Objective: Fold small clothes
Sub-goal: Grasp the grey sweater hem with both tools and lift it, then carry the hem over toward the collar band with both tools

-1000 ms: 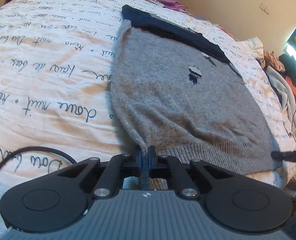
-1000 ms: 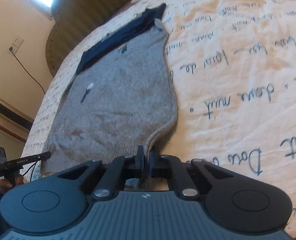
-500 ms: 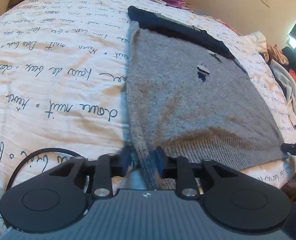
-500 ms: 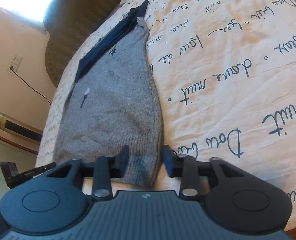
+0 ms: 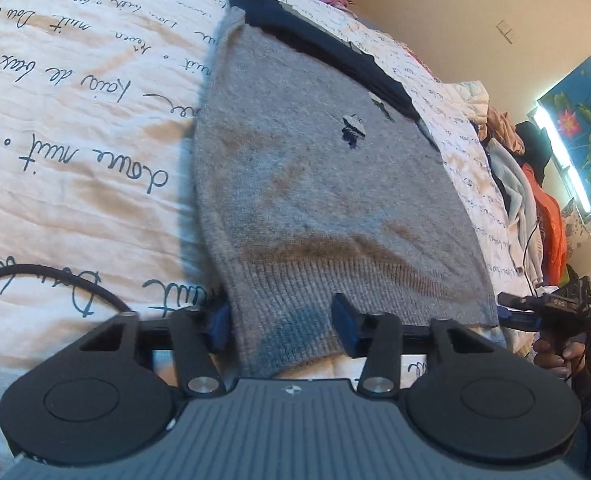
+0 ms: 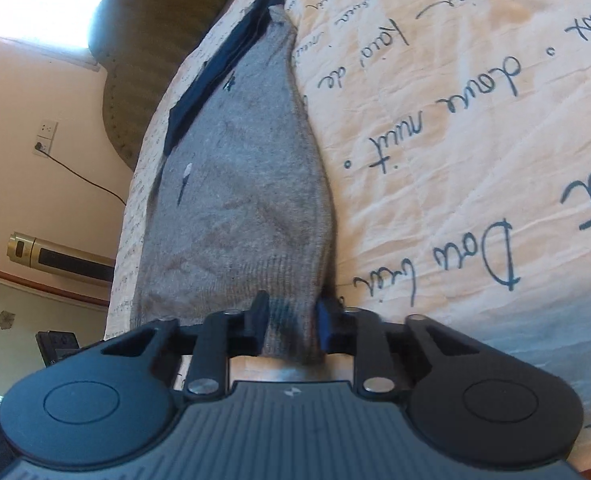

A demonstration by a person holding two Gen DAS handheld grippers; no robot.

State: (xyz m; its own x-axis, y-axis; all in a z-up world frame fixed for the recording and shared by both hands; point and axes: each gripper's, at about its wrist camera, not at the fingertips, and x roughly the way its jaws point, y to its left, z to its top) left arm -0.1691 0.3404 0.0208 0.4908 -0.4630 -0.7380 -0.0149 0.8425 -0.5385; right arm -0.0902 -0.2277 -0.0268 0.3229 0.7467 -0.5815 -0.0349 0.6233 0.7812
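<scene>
A grey knit sweater with a small dark emblem lies flat on the bedspread, and a navy band sits along its far edge. My left gripper is open, its blue-padded fingers straddling the ribbed hem at the sweater's near left corner. My right gripper is open too, with the other hem corner of the sweater lying loose between its fingers. The left wrist view also catches the right gripper at the hem's right end, held by a hand.
The cream bedspread, printed with dark script, spreads wide beside the sweater. A heap of clothes is piled past the bed's right side. A wall socket with a cable and a gold-ended heater stand by the wall.
Both grippers were shut on the sweater's hem corners a second ago. They have since opened wide, and the hem now rests on the bed between their fingers.
</scene>
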